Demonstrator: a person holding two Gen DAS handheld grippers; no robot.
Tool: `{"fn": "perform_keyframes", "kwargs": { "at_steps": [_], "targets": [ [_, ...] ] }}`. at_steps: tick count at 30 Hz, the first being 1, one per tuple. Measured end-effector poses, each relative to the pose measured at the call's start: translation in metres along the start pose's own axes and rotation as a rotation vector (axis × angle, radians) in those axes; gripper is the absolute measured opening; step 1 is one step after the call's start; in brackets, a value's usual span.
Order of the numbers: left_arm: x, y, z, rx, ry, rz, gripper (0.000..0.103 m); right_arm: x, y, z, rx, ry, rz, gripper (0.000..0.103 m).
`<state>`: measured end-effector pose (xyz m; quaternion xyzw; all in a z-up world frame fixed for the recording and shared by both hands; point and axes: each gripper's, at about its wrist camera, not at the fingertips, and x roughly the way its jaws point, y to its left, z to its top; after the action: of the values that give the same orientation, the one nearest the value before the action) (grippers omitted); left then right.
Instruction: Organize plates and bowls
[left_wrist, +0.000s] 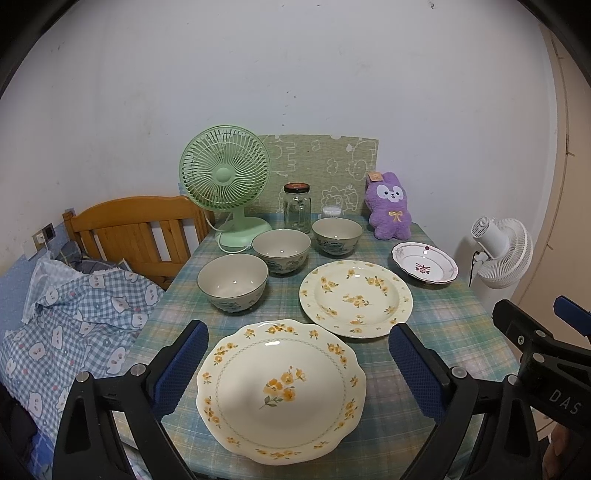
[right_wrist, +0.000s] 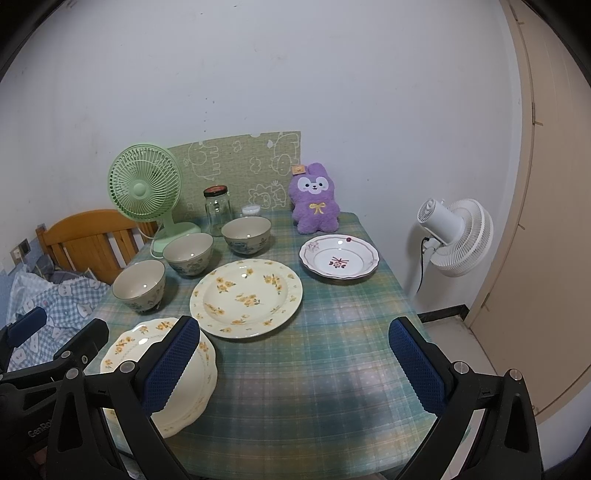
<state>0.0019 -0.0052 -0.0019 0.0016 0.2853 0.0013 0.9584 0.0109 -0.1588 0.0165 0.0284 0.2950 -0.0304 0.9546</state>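
On the checked tablecloth (left_wrist: 450, 325) lie three plates. A scalloped cream plate with yellow flowers (left_wrist: 281, 390) (right_wrist: 125, 347) is nearest. Behind it lies a round yellow-flowered plate (left_wrist: 355, 298) (right_wrist: 246, 297), and a small white plate with red motifs (left_wrist: 424, 262) (right_wrist: 339, 260) is at the right. Three grey-rimmed bowls stand in a diagonal row: near (left_wrist: 232, 282) (right_wrist: 139, 285), middle (left_wrist: 281, 251) (right_wrist: 188, 254), far (left_wrist: 337, 235) (right_wrist: 246, 234). My left gripper (left_wrist: 298, 369) hangs open over the scalloped plate. My right gripper (right_wrist: 293, 363) is open above bare cloth, right of that plate.
At the table's back stand a green desk fan (left_wrist: 226, 184), a glass jar (left_wrist: 297, 207), a small white tub (left_wrist: 331, 211) and a purple plush toy (left_wrist: 389, 209). A bed with checked bedding (left_wrist: 74, 317) is to the left, a white floor fan (right_wrist: 456, 236) to the right.
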Motion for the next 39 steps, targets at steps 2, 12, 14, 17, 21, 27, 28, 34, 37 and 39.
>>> {"fn": "perform_keyframes", "kwargs": {
  "at_steps": [2,12,14,17,21,27,28,34,37,39],
  "targets": [
    [-0.001,0.000,0.000,0.000,-0.002,0.003,0.099,0.000,0.001,0.000,0.001,0.000,0.000,0.103],
    [-0.001,-0.003,0.002,-0.002,0.002,0.014,0.096,0.002,0.001,0.003,-0.017,0.011,0.007,0.103],
    [0.000,-0.001,0.005,-0.005,0.010,0.020,0.096,0.004,0.005,0.007,-0.027,0.018,0.009,0.103],
    [0.004,0.003,0.012,-0.004,0.022,0.027,0.094,0.007,0.011,0.012,-0.035,0.033,0.020,0.098],
    [0.010,0.008,0.014,0.016,0.046,0.023,0.086,0.015,0.023,0.018,-0.042,0.056,0.027,0.097],
    [0.028,0.024,0.015,0.022,0.080,0.001,0.083,0.029,0.041,0.018,-0.032,0.089,0.015,0.094],
    [0.032,0.026,0.015,0.023,0.087,-0.004,0.083,0.030,0.044,0.017,-0.033,0.095,0.015,0.094],
    [0.053,0.042,0.009,0.034,0.131,-0.015,0.079,0.050,0.066,0.011,-0.038,0.140,0.000,0.093],
    [0.063,0.049,0.004,0.033,0.154,-0.018,0.077,0.061,0.077,0.005,-0.047,0.160,-0.005,0.093],
    [0.071,0.054,0.000,0.033,0.178,-0.017,0.076,0.068,0.082,0.002,-0.049,0.177,-0.010,0.093]
  ]
}}
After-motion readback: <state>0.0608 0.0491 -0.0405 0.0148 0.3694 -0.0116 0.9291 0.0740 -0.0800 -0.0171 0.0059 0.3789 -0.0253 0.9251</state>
